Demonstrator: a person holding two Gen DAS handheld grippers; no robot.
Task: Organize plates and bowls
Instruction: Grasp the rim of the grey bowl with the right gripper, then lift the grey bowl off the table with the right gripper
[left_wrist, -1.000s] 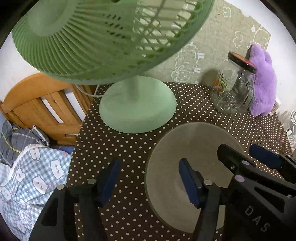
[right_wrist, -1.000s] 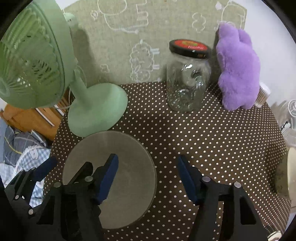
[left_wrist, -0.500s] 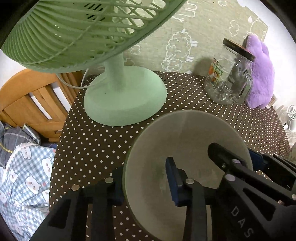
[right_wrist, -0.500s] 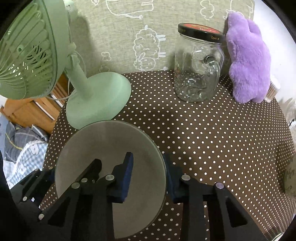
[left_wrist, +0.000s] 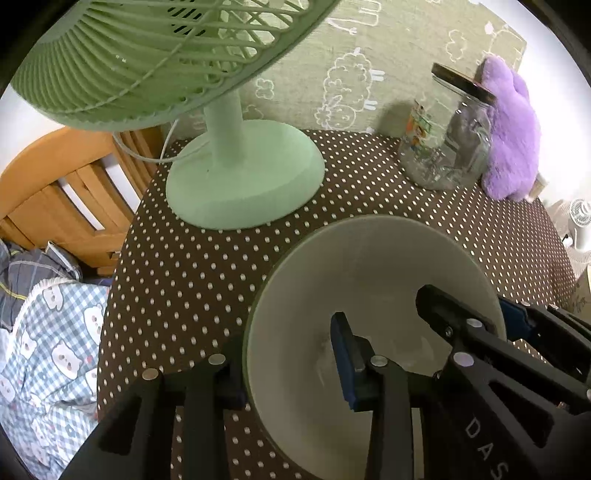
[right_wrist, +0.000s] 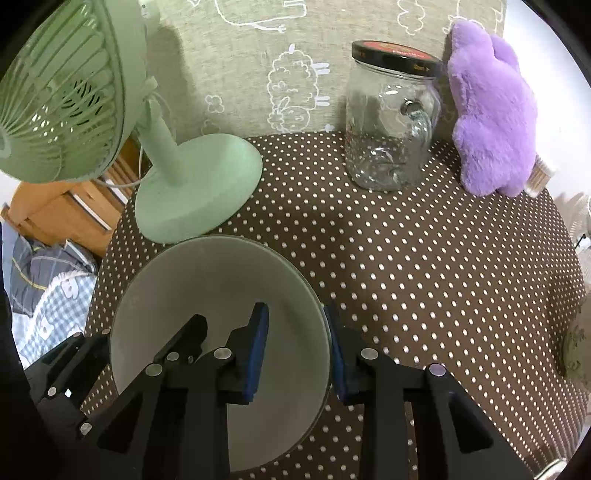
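A grey-green shallow bowl (left_wrist: 373, 280) sits low in both views on the brown dotted tablecloth (left_wrist: 192, 280). My left gripper (left_wrist: 288, 369) is shut on the bowl's left rim, with one blue pad inside the bowl and the other finger outside. My right gripper (right_wrist: 297, 350) is shut on the bowl's (right_wrist: 207, 291) right rim in the same way. Each view also shows the other gripper: the right gripper (left_wrist: 487, 321) at the far rim, and the left gripper (right_wrist: 122, 343) at the left rim.
A green table fan (right_wrist: 195, 195) stands just behind the bowl at the left. At the back right are a lidded glass jar (right_wrist: 388, 147) and a purple plush toy (right_wrist: 491, 125). A wooden chair (left_wrist: 62, 206) and checked cloth (left_wrist: 48, 354) lie beyond the table's left edge.
Both grippers went from open, straddling the bowl's rims, to shut on them. The bowl now looks larger and nearer in both views.
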